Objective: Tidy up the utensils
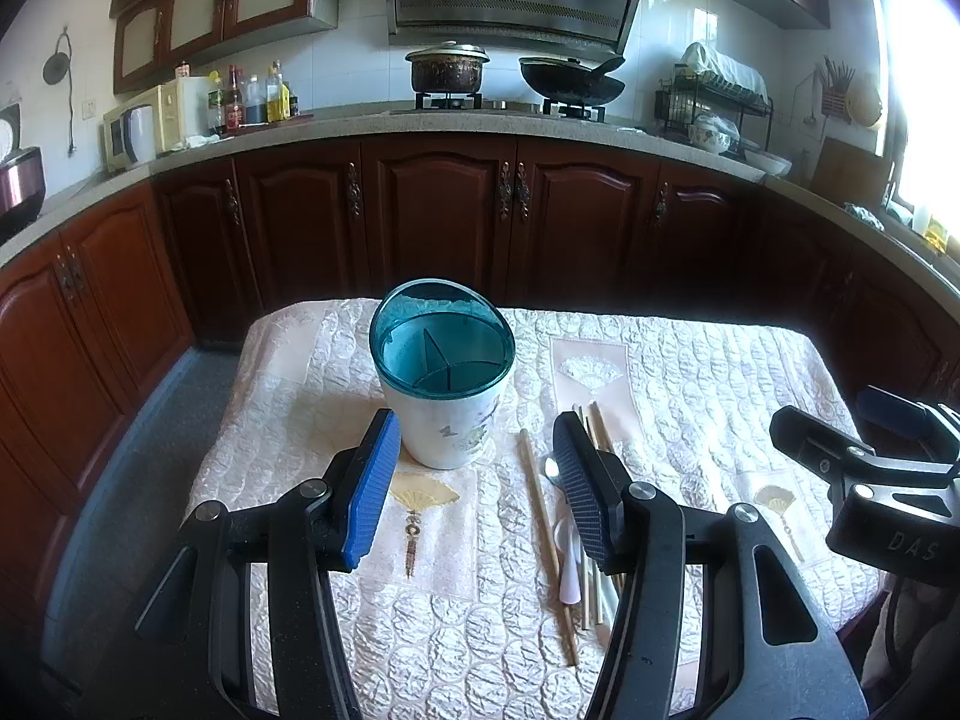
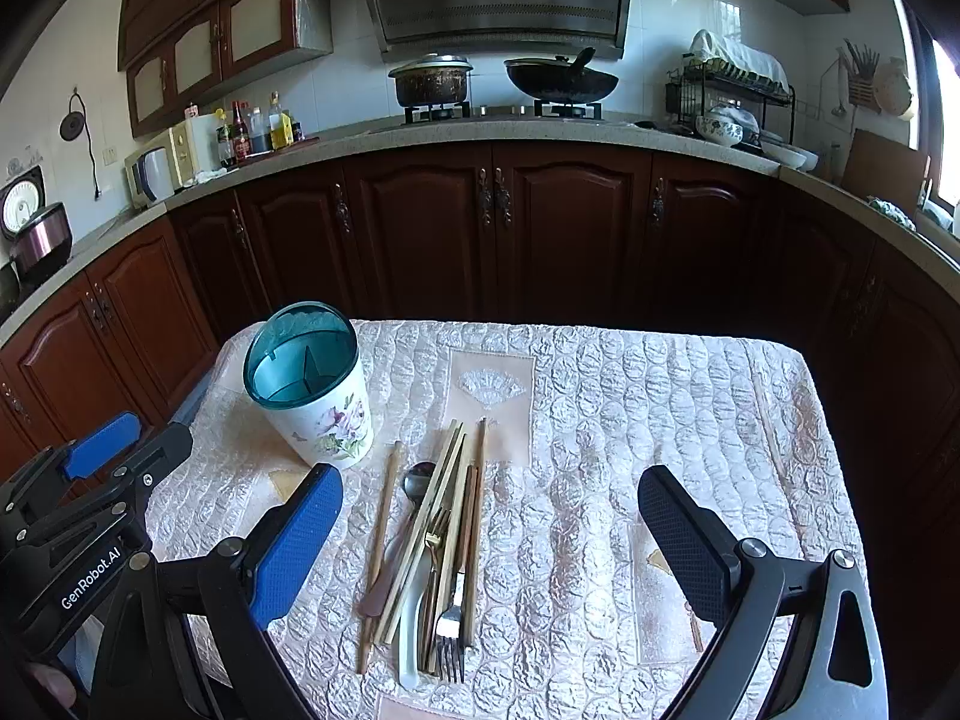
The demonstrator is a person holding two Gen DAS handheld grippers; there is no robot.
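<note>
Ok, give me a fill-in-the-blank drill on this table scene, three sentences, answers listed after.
1. The utensil holder has a teal rim and stands ____ on the quilted tablecloth.
2. The chopsticks, spoon and forks lie in a pile on the cloth, ____ the holder.
3. Both the left gripper and the right gripper are ____ and hold nothing.

Missing words: upright; outside; open

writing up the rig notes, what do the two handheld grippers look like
Both are black plastic linkage frames with silver pivot bolts and blue ribbed finger pads. The left gripper carries white "GenRobot.AI" lettering on its side; the right gripper shows embossed "DAS". No cables or sleeves are visible.
</note>
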